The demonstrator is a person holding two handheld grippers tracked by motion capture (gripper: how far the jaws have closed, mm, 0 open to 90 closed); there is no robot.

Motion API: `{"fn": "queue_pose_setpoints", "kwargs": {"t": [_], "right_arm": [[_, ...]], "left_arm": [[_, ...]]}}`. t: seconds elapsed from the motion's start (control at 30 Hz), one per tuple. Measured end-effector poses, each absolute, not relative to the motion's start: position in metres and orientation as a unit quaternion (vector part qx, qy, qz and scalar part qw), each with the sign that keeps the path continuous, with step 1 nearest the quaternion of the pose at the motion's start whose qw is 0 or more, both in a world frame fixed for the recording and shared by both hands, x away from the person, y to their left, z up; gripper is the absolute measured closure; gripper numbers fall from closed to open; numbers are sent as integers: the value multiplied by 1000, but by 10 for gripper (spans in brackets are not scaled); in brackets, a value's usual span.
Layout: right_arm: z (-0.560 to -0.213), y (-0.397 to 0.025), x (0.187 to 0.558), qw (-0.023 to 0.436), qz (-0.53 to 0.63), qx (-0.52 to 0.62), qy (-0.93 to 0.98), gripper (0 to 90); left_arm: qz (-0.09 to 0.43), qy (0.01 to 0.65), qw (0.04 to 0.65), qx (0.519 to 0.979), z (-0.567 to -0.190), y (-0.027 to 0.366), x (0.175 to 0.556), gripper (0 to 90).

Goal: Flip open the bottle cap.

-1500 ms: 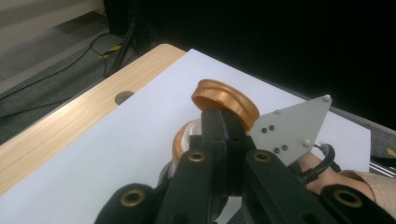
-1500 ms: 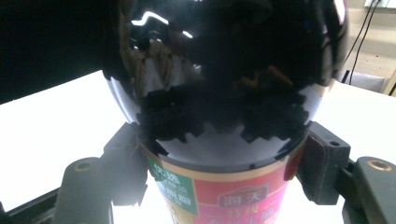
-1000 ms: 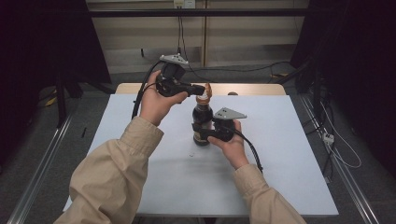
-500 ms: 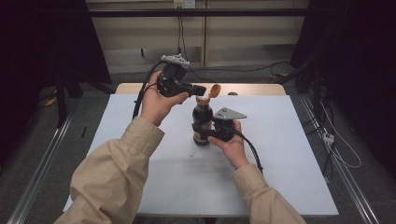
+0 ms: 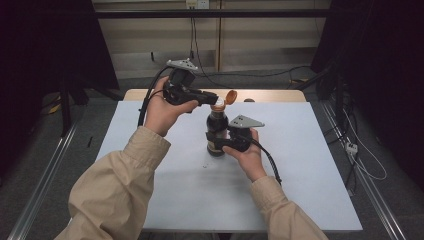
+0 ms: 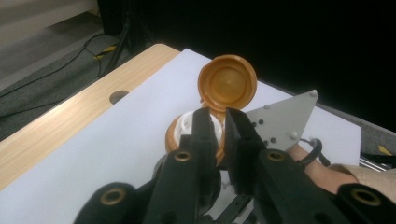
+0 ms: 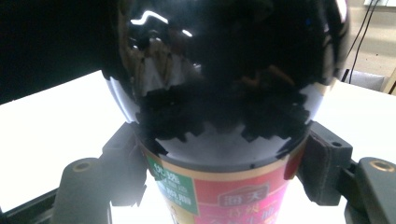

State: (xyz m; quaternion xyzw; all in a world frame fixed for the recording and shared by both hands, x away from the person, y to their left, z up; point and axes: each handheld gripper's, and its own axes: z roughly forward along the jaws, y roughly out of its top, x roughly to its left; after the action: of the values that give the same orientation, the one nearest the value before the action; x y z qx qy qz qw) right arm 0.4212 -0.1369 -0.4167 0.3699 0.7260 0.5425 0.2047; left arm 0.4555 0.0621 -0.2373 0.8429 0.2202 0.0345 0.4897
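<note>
Flipped fully back now, the orange hinged flip cap [image 5: 230, 96] stands open behind the neck of the dark glossy sauce bottle with the red and green label [image 5: 216, 131], where a second ago it sat closed on the top and half a second ago was only part lifted; the left gripper [image 5: 211, 99] has stayed at the neck throughout.

Nearest the person, the right gripper [image 5: 218, 142] holds the bottle low on its body, just above the white table top [image 5: 300, 165] it stands on. In the right gripper view its black jaw pads [image 7: 126, 161] press against both sides of the labelled band [image 7: 224, 196], clamped on the bottle, spread as wide as the body.

Beyond that grip, at the bottle's top, the left gripper's black jaws [image 6: 219, 140] are nearly together, a narrow slit between them, their tips resting against the orange collar beside the white pour spout [image 6: 191, 122]. I cannot tell whether they pinch anything there.

The step in hand looks like opening the lid. To do it well, keep the lower grip firm and the bottle upright, push the cap past its hinge stop so it stays back, then draw the left tips away without nudging the neck
</note>
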Motion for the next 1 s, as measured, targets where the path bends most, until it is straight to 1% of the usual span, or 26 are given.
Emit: {"fn": "queue_pose_setpoints", "kwargs": {"t": [0.1,0.4,0.57,0.77,1.0], "right_arm": [[-417,-137,421,207,542,371,725,284],[-415,-137,420,205,539,375,726,266],[-417,-139,420,201,521,377,739,201],[-416,-145,417,189,526,378,738,156],[-416,-149,413,181,522,375,745,140]], "left_arm": [[36,224,490,842,-240,66,455,779],[33,235,489,840,-250,82,455,618],[33,246,498,831,-258,87,454,540],[30,252,496,830,-267,89,454,415],[26,253,499,829,-275,95,451,350]]}}
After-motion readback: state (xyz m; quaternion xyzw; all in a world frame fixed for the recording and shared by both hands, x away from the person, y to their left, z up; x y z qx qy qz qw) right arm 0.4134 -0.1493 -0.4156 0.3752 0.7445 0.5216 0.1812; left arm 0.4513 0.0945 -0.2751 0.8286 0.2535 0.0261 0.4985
